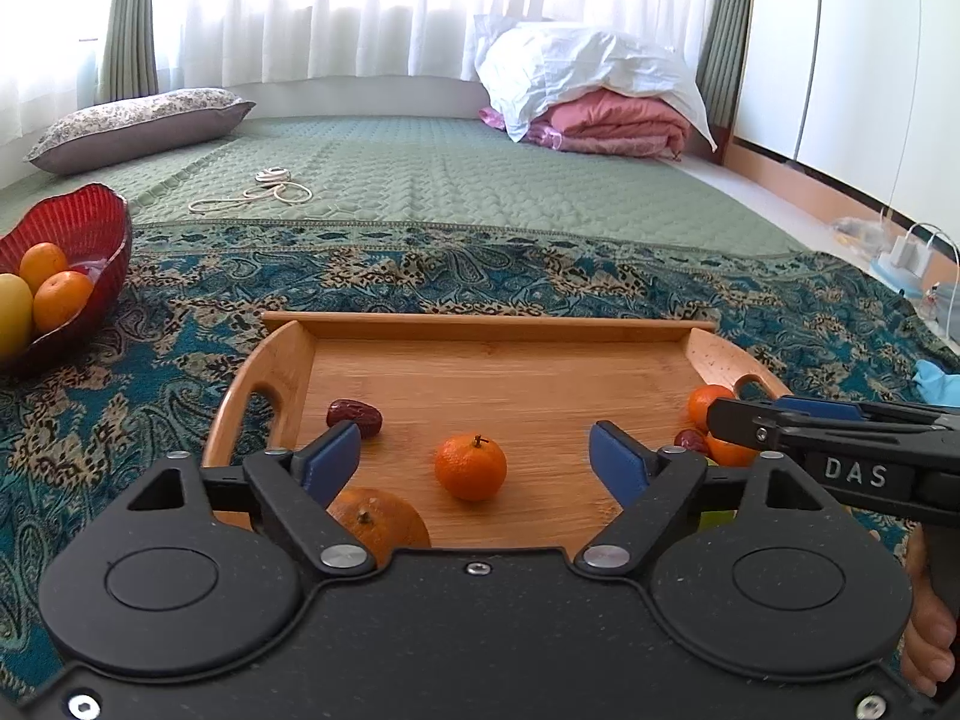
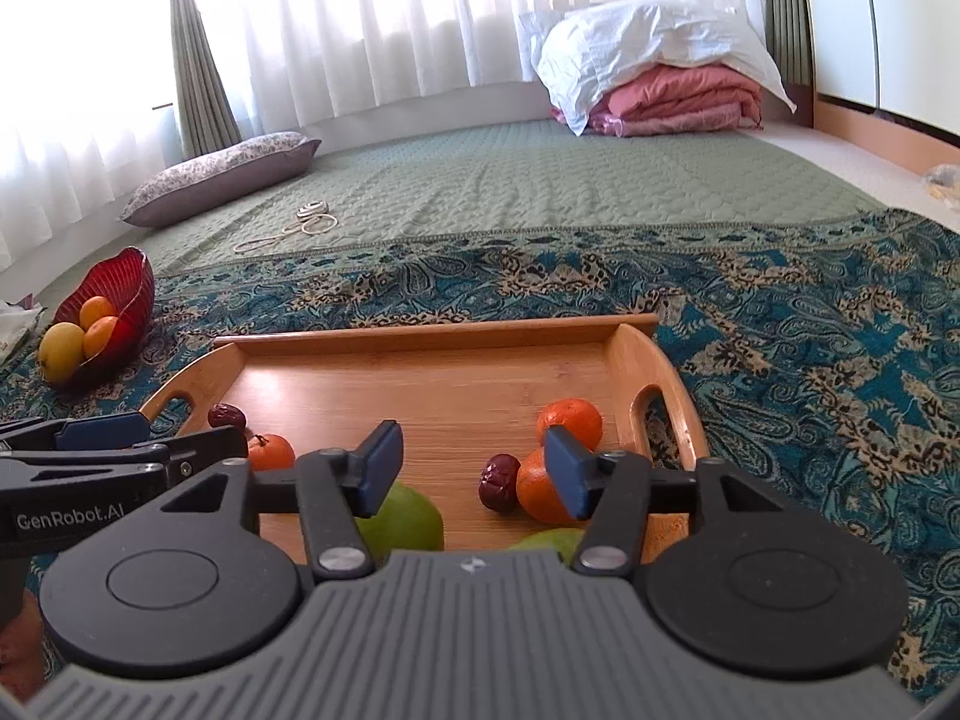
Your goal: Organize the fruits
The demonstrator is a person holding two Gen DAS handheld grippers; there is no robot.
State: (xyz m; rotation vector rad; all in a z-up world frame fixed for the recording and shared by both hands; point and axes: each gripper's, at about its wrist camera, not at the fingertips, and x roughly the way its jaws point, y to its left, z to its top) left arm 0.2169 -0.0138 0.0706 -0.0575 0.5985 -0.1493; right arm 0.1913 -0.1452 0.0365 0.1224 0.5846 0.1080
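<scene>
Left gripper (image 1: 474,459): hanging wide open over the bamboo tray (image 1: 498,324), gripping nothing, a small stemmed mandarin (image 1: 471,467) sitting between its blue pads.
Right gripper (image 2: 474,468): spreading wide, empty, hovering above a green round fruit (image 2: 408,519).
Red glass bowl (image 2: 123,294): sitting well left of the tray, holding oranges.

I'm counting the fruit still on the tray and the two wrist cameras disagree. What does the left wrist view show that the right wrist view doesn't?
Only the left wrist view shows the large orange at the tray's near edge. Only the right wrist view shows the two green fruits clearly. Both show the wooden tray, the small mandarin, the far date and the red bowl.
</scene>
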